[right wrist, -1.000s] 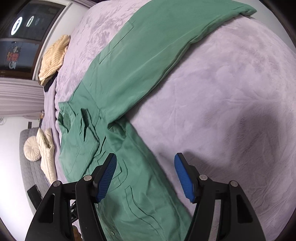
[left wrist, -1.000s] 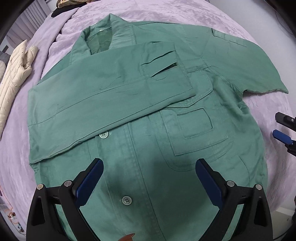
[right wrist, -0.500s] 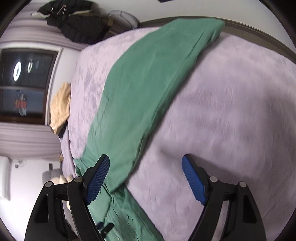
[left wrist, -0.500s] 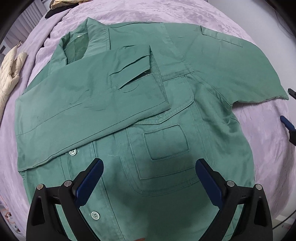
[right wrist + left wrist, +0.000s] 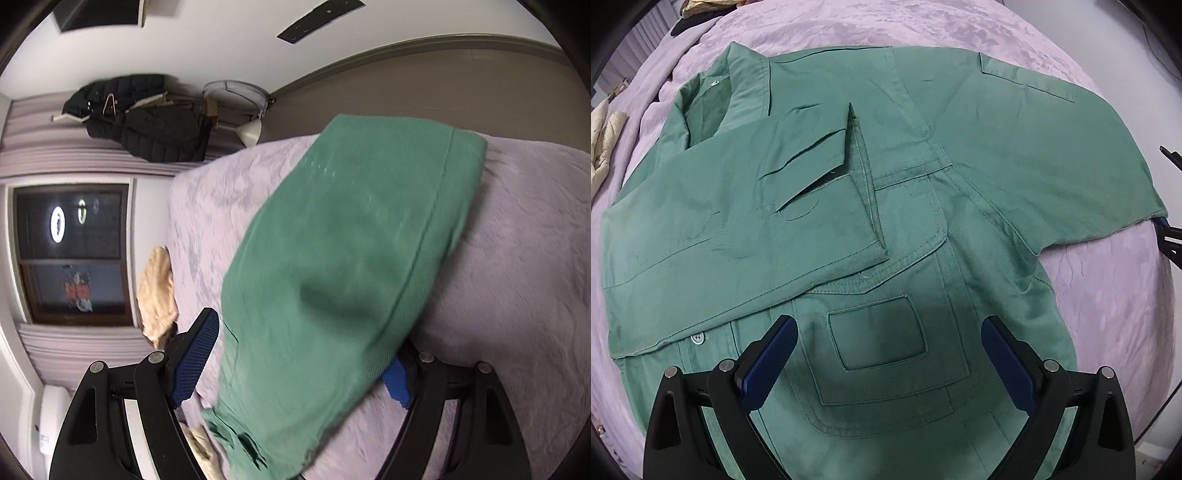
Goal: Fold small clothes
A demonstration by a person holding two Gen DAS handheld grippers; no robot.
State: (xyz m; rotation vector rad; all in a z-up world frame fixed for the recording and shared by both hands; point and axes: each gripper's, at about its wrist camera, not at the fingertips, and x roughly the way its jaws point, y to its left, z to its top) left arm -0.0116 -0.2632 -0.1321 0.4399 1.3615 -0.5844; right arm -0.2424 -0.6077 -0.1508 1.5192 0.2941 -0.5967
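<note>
A lilac bedspread (image 5: 517, 229) covers the bed and serves as the landmark. Beyond its far edge runs a brown headboard (image 5: 443, 85) against the wall. At the far corner of the bedspread, dark jackets (image 5: 147, 122) hang on a rack, with a round white fan (image 5: 236, 96) just beside them. A dark window (image 5: 70, 251) sits in the wall alongside the bedspread, pleated curtains (image 5: 66, 158) next to it. A cream padded garment (image 5: 157, 291) lies on the bedspread's edge nearest the window.
</note>
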